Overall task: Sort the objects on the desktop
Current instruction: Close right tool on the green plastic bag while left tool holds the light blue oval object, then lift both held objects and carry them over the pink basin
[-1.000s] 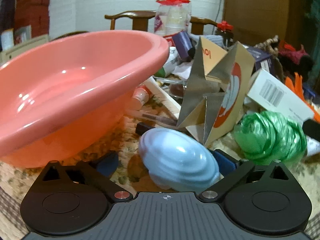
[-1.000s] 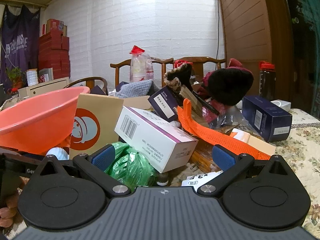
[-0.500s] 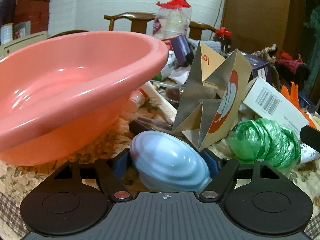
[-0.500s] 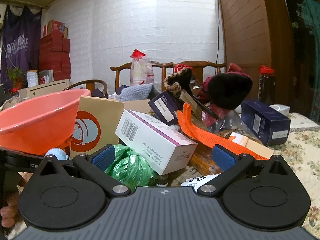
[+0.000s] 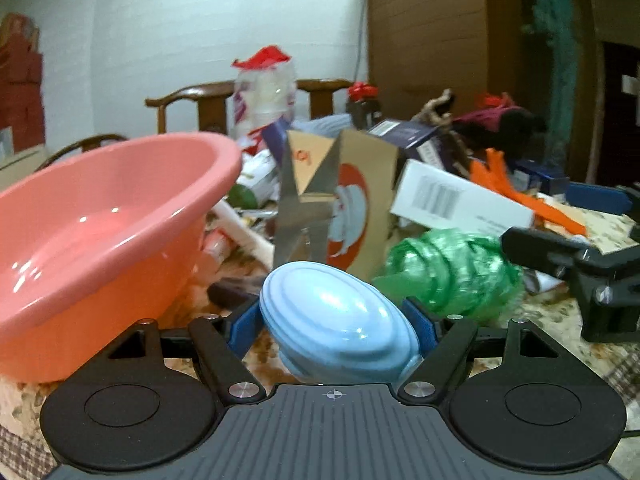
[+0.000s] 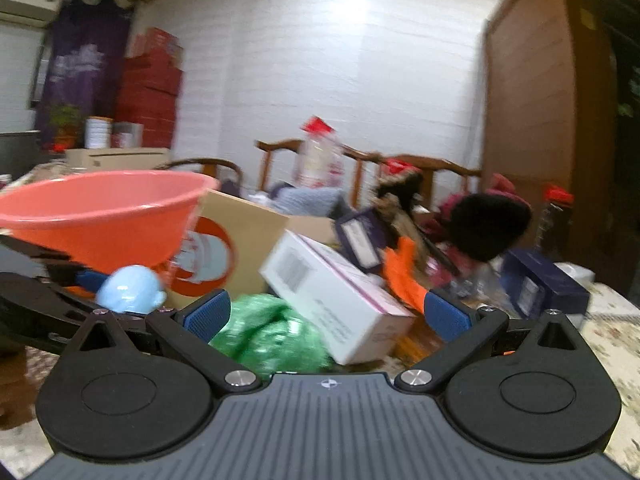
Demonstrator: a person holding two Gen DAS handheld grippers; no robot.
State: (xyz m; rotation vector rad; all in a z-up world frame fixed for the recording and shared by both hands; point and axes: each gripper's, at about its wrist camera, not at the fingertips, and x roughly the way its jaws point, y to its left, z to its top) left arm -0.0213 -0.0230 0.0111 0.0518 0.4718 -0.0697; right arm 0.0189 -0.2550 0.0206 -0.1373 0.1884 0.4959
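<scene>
My left gripper [image 5: 336,324] is shut on a pale blue shell-shaped case [image 5: 340,320] and holds it above the tablecloth, right of the pink basin [image 5: 100,220]. The case also shows at the left of the right wrist view [image 6: 130,290], beside the basin [image 6: 104,216]. My right gripper [image 6: 326,314] is open and empty, above a crumpled green plastic bag [image 6: 272,340] and a white barcoded box [image 6: 332,296]. The green bag [image 5: 448,272] lies right of the held case.
A pile of clutter fills the table: a brown carton with an orange logo [image 5: 348,200], a white box [image 5: 460,200], orange strips [image 5: 520,196], dark blue boxes [image 6: 540,284], a black hat [image 6: 488,224]. Wooden chairs [image 5: 192,108] stand behind. A flowered tablecloth [image 6: 608,320] lies at right.
My left gripper has closed on the blue case and lifted it. The right gripper has risen and swung, with the view now blurred.
</scene>
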